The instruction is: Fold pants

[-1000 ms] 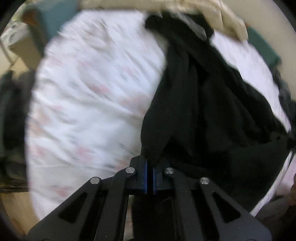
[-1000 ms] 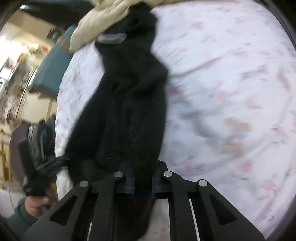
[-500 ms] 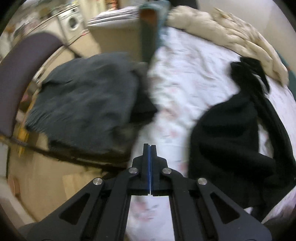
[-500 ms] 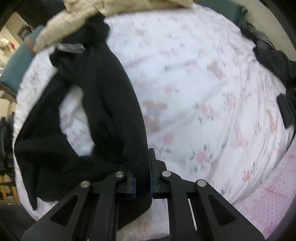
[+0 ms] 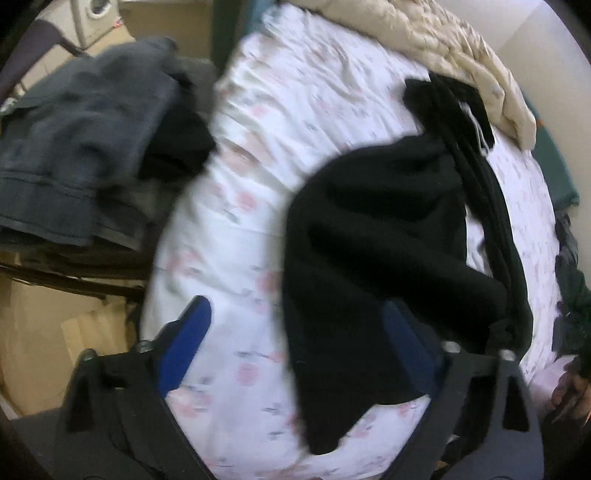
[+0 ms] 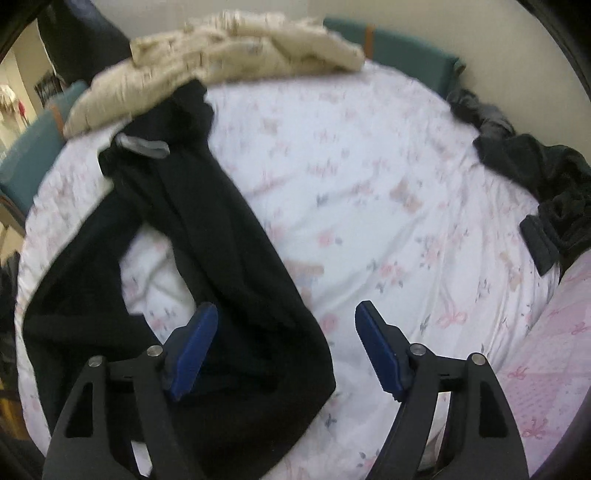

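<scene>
since both grips let go: black pants (image 6: pixel 229 266) lie crumpled by the bed's (image 6: pixel 388 206) near edge
left gripper (image 5: pixel 295 339): jaws just spread, nothing pinched
right gripper (image 6: pixel 286 347): jaws just parted over the released leg
meaning: laid out, folding not begun

- One pair of black pants (image 6: pixel 229 266) on the bed (image 6: pixel 388 192).
- One cream quilt (image 6: pixel 229 48) along the bed's far edge.
- One heap of dark clothes (image 6: pixel 535 173) at the bed's right side.
- One stack of grey folded garments (image 5: pixel 81 147) beside the bed.
- Two grippers, two blue fingers (image 6: pixel 192 350) each.
- One washing machine (image 5: pixel 96 14).
</scene>
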### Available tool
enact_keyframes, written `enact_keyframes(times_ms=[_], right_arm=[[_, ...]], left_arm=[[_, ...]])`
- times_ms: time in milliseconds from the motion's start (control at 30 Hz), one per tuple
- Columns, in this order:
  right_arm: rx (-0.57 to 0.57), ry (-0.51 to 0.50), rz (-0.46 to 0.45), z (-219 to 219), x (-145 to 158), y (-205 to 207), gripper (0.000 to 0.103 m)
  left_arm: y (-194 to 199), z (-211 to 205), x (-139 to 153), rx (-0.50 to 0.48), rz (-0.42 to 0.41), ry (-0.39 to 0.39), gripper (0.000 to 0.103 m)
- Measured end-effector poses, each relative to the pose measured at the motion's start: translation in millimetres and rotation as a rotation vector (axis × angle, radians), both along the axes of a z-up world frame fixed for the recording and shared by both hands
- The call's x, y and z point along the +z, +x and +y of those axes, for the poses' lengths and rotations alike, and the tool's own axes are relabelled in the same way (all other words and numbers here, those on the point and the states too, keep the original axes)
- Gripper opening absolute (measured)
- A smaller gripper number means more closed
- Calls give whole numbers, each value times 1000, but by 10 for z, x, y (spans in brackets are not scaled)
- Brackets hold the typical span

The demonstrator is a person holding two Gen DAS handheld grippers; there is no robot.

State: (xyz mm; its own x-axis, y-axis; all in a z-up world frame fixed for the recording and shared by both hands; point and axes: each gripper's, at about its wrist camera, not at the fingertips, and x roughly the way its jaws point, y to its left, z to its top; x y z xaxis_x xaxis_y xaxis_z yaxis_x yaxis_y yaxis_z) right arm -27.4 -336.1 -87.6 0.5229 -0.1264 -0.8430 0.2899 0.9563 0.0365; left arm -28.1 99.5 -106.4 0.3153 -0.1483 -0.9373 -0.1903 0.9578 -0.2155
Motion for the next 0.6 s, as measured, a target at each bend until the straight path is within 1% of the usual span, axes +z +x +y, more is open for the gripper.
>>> enact_keyframes(times_ms=[67,100,167,233,267,300,333,367,400,467,500,533,567,600], right_arm=[[0,63,-40,-26,35,11,81],[1,87,-41,-35,24,30,82],[2,110,-6,-40,-59,93,82],[2,131,38,-45,-149,138,82],[-1,149,56,-46,-201,154,82],[-3,165,67,-48,-230,159,82],[-6,187,74,-59,-254,174,82],[-9,199,73,-57,-255,163,82],[-13,209,68,-58,-253,152,82],[-8,230,64,-41,-248,140,82],[-1,241,64,-30,-245,141,82],[10,254,65,-16,-242,146,82],[19,263,66,-6,-240,154,82],[28,275,66,2,-237,168,82]], left_arm=[[65,-221,-211,-47,67,-5,94],[88,-357,-338,-75,108,3,94],[129,-678,-598,-157,180,40,94],[119,-1036,-728,-268,168,125,93],[101,-1215,-777,-329,158,180,93],[71,-1448,-853,-416,151,242,92],[40,-1605,-917,-474,146,294,92],[11,-1712,-980,-506,142,351,90],[-9,-1761,-1040,-511,137,369,85],[-25,-1767,-1027,-510,122,355,70],[-42,-1789,-987,-530,109,361,42],[-69,-1815,-929,-553,93,385,10],[-93,-1815,-879,-562,85,396,9],[-120,-1785,-824,-557,77,381,8]])
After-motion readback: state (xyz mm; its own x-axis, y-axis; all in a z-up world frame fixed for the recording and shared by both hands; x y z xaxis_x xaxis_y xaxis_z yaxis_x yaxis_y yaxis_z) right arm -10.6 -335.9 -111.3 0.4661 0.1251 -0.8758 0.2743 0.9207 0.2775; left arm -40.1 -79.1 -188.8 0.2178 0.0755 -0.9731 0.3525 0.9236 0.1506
